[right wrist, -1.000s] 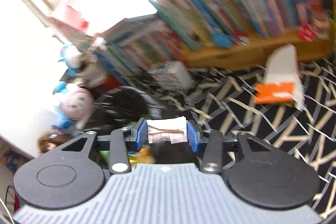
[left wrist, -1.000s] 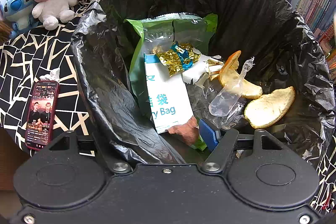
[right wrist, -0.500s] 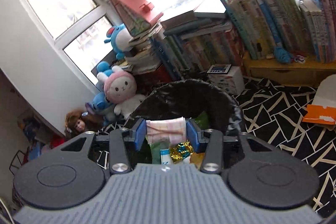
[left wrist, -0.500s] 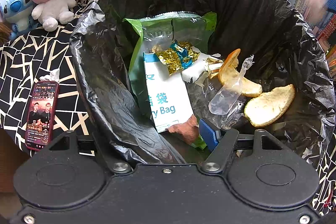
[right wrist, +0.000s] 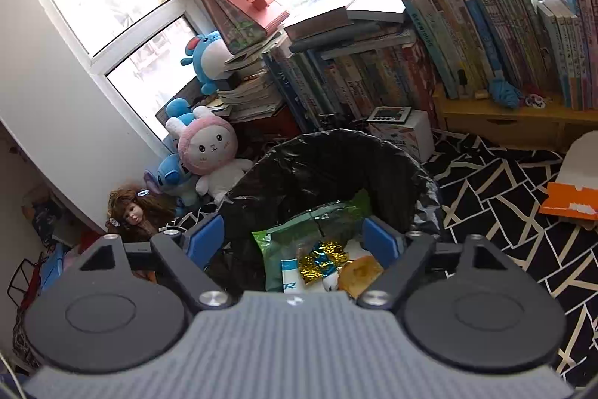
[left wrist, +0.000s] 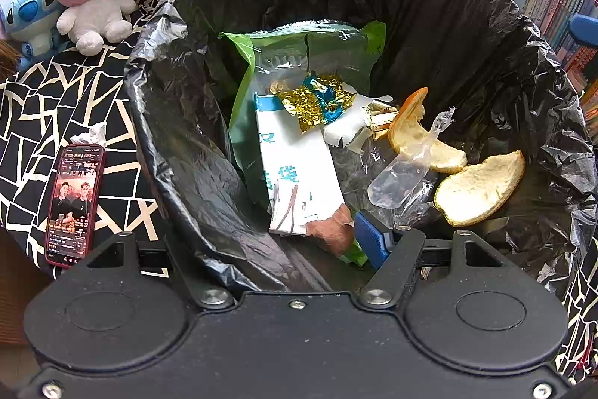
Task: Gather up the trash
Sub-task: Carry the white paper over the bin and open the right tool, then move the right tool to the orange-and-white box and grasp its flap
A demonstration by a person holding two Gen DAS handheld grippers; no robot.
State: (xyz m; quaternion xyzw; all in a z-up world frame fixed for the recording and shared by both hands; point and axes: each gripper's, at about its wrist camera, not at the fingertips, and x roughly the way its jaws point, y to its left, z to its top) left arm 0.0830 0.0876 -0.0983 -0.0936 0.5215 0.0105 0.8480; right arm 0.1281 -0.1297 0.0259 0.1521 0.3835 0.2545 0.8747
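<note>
Trash is now lying inside the black-lined bin [left wrist: 467, 36] — the folded striped paper [left wrist: 289, 212] that your right gripper [right wrist: 293, 238] was pinching half a second ago is gone from between its pads and is resting at about 6 o'clock in the heap, on top of the white printed bag [left wrist: 295, 156]. That spot was bare printed bag in the earlier left-wrist view, so the drop is reading as landed, not snagged on the rim.

What this is telling you: one more piece is collected, and the right hand is free for the next pick. Judging from the right-wrist view, the orange-and-white carton [right wrist: 572, 189] on the patterned cloth at 3 o'clock is looking like a candidate, well apart from the bin. A crumpled tissue [left wrist: 91, 135] is also sitting just above the phone [left wrist: 74, 204], at 9 o'clock in the left-wrist view.

Tongs:
- Right — jaws are opening, blue pads [right wrist: 379, 240] standing wide on either side of the bin mouth, nothing between them, nothing touched. It is hovering above the bin, looking down at the green pouch [right wrist: 317, 215] and gold foil wrapper [right wrist: 323, 260].
- Left gripper [left wrist: 291, 249] — it is staying put, partly spread, straddling the near wall of the bin liner: one finger outside and hidden by the plastic, the blue pad of the other [left wrist: 368, 238] inside, near the clear wrap [left wrist: 403, 174]. Whether the pads are actually pressing the liner you cannot tell from this angle.

Orange peels [left wrist: 482, 189] are sitting at 3 o'clock on the bin floor.
</note>
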